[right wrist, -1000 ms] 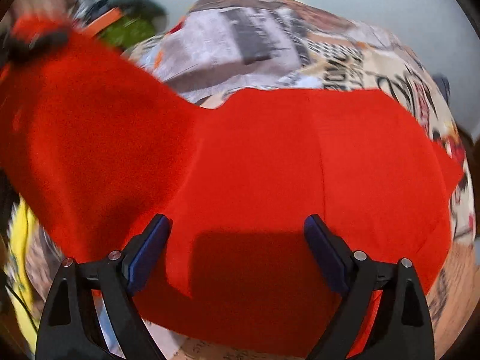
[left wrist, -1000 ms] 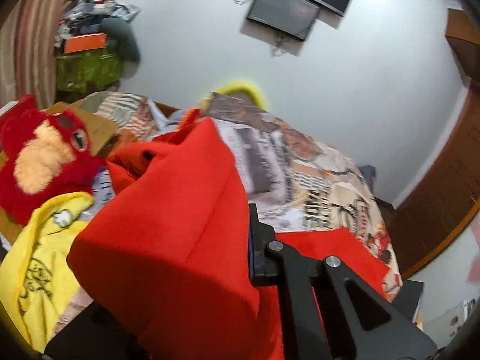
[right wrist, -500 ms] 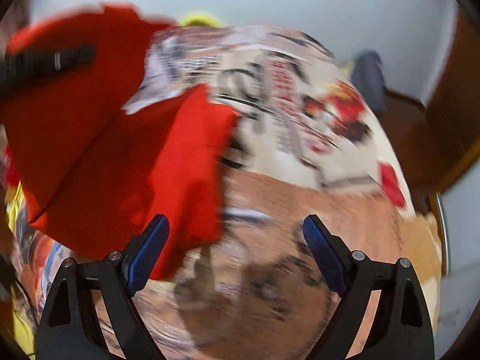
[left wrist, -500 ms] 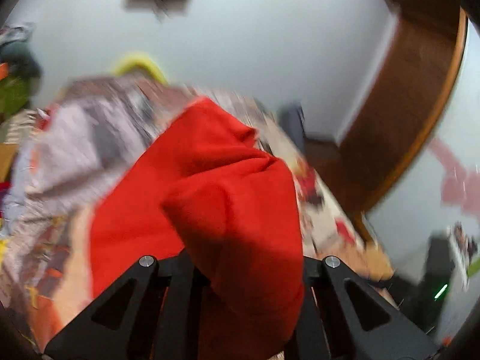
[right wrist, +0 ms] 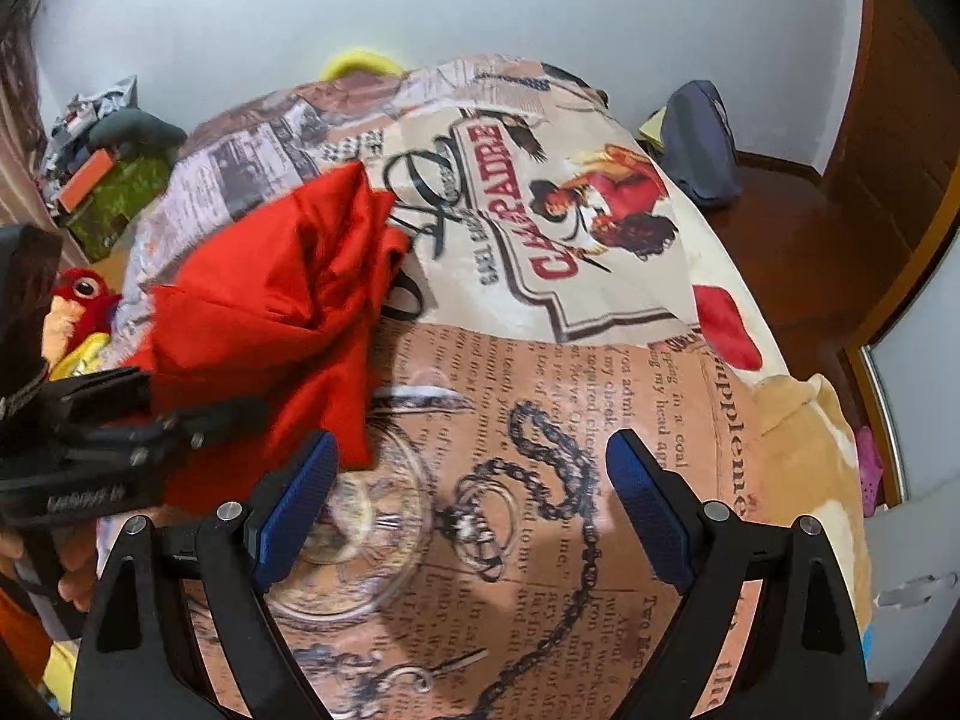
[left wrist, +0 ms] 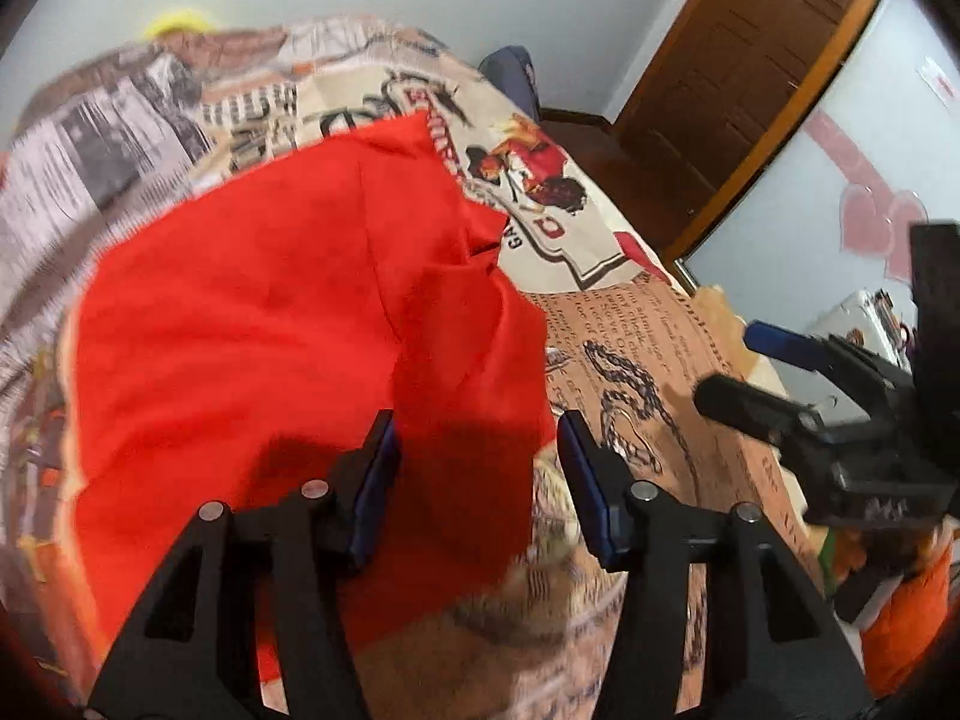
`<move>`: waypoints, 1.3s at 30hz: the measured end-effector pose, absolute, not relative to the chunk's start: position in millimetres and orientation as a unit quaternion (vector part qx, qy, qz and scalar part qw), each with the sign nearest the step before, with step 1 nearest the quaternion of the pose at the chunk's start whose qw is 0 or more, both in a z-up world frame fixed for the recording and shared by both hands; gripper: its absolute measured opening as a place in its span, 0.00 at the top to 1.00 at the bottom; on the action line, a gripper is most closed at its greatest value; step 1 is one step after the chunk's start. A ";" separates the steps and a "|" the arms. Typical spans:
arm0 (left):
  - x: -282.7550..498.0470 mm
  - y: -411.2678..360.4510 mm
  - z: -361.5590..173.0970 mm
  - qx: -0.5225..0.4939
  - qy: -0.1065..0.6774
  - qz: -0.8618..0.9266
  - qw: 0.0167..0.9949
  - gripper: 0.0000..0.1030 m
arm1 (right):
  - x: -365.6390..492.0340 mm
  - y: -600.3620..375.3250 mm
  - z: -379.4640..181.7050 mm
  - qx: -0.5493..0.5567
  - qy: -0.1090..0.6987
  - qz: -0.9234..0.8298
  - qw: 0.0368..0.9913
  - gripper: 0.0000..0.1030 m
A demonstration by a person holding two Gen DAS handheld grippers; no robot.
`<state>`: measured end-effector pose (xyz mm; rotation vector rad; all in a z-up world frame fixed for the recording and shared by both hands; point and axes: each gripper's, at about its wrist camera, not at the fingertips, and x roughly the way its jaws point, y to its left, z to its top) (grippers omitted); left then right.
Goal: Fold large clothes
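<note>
The red shirt [left wrist: 270, 312] lies bunched on the bed [right wrist: 600, 420], running roughly 7 to 1 o'clock. The left gripper [left wrist: 477, 450] sits right over its near edge, jaws opening, cloth below but not pinched. The right gripper [right wrist: 471, 480] gapes empty, shirt at its 10 o'clock (left's nearer). No containers nearby.

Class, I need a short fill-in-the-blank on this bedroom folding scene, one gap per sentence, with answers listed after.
1. The garment lying on the printed bedspread is ____ in colour.
2. The pads on the right gripper are ____ in colour.
3. Between the right gripper's pads there is no cloth, only the ____.
4. The plush toy beside the bed is mostly ____.

Answers: red; blue; bedspread; red
</note>
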<state>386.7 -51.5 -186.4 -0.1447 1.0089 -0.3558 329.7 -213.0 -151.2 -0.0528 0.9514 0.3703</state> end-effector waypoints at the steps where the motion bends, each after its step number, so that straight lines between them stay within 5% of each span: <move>1: 379.9 -47.2 -178.6 -0.068 0.473 -0.167 0.862 0.43 | 327.5 -211.8 -148.1 -0.019 0.453 0.181 0.873 0.13; 5: 352.6 -12.8 -147.8 -0.079 0.436 -0.150 0.884 0.32 | 319.8 -198.6 -134.9 -0.012 0.441 0.201 0.875 0.13; 9: 340.3 30.5 -130.7 -0.068 0.404 -0.088 0.908 0.11 | 312.6 -171.9 -117.2 -0.022 0.419 0.233 0.877 0.13; 22: 350.8 88.1 -196.6 -0.075 0.462 -0.034 0.883 0.11 | 336.5 -77.4 -153.8 -0.043 0.443 0.272 0.853 0.12; 32: 331.6 81.0 -232.6 -0.114 0.479 -0.055 0.868 0.06 | 366.0 -155.5 -219.2 0.011 0.531 0.206 0.822 0.12; 39: 311.7 81.4 -243.3 -0.130 0.490 -0.043 0.861 0.03 | 336.3 -167.3 -216.8 -0.023 0.517 0.213 0.829 0.12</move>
